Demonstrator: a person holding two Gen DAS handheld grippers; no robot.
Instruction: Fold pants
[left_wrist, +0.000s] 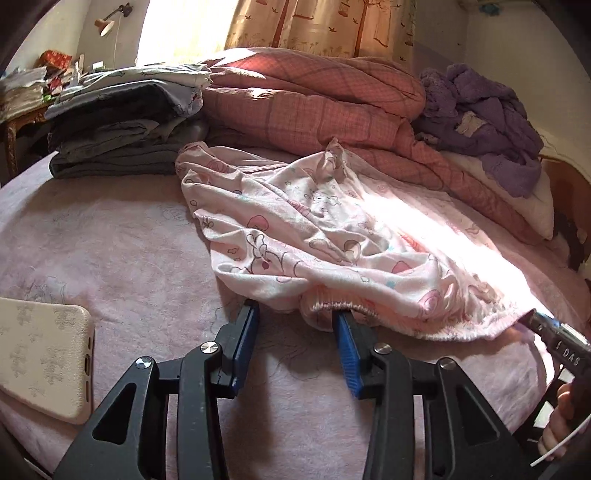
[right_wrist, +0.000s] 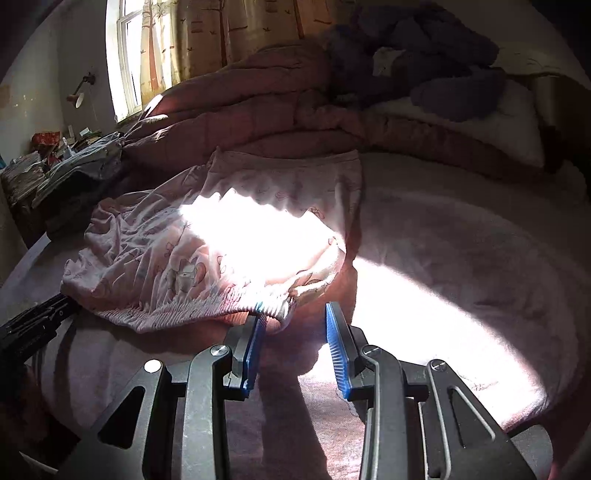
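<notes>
Pale pink pants (left_wrist: 317, 236) with a cartoon print lie crumpled on the pink bed sheet (left_wrist: 122, 251), with the gathered waistband (left_wrist: 343, 306) toward me. My left gripper (left_wrist: 295, 310) is open, its blue pads on either side of the waistband's left end, touching the cloth edge. In the right wrist view the pants (right_wrist: 177, 258) lie ahead and left. My right gripper (right_wrist: 295, 308) is open at the waistband's right corner (right_wrist: 284, 306), and its left pad meets the hem. The right gripper's tip also shows in the left wrist view (left_wrist: 532, 319), at the hem.
A phone in a cream case (left_wrist: 40, 354) lies on the sheet at left. A stack of folded grey clothes (left_wrist: 122, 122) sits at the back left. A rolled pink quilt (left_wrist: 314, 103) and a purple fleece (left_wrist: 487, 110) lie behind the pants. Strong sunlight crosses the bed.
</notes>
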